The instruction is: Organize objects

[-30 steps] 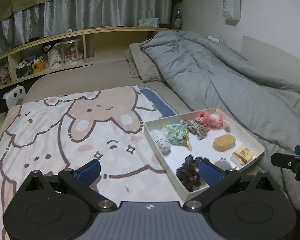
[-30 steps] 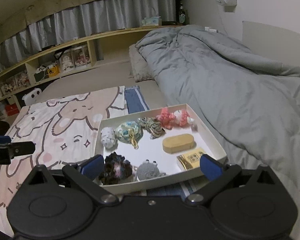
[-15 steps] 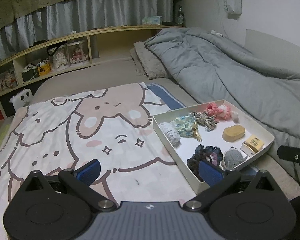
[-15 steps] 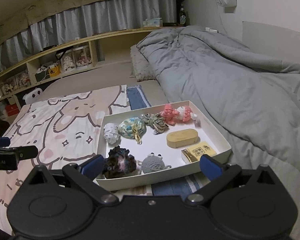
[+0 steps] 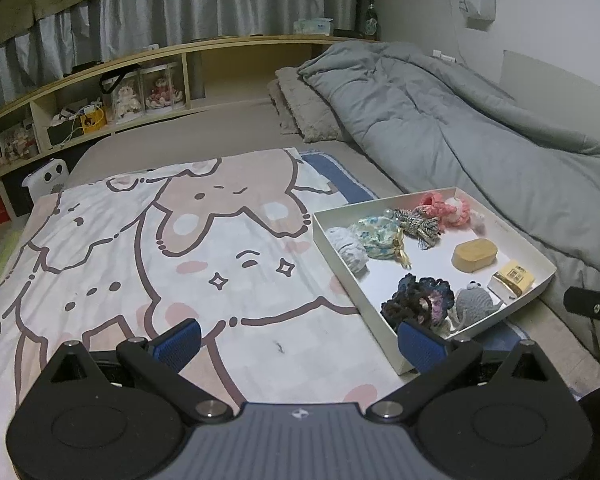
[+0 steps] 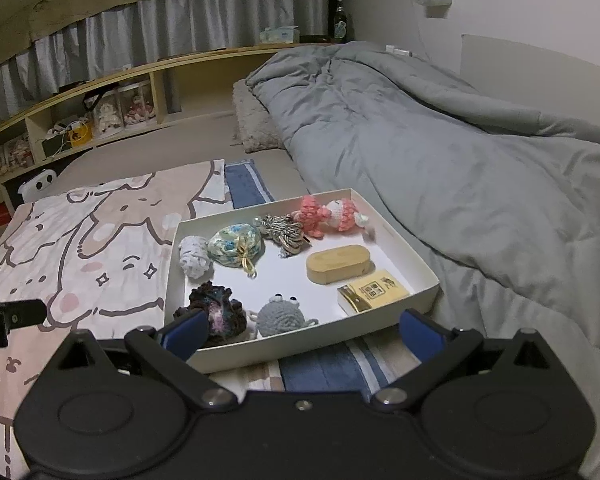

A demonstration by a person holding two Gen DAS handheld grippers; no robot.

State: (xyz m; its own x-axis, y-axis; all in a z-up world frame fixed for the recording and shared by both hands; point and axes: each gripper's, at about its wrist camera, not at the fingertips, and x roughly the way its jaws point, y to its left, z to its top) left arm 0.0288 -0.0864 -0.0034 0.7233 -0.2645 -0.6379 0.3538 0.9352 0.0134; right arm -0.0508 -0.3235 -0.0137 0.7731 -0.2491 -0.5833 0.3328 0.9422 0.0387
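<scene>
Since the earlier frames both cameras have drawn back from the white tray [image 6: 416, 258], which rests on the bed beside the cartoon blanket [image 5: 140, 248]. Left tongs [image 5: 298, 340] and right tongs [image 6: 302, 330]: spread, empty. Risk: a low approach may catch the tray's near wall and tip it. The wooden case [image 6: 338, 263] lies flat, long axis left-right.
</scene>
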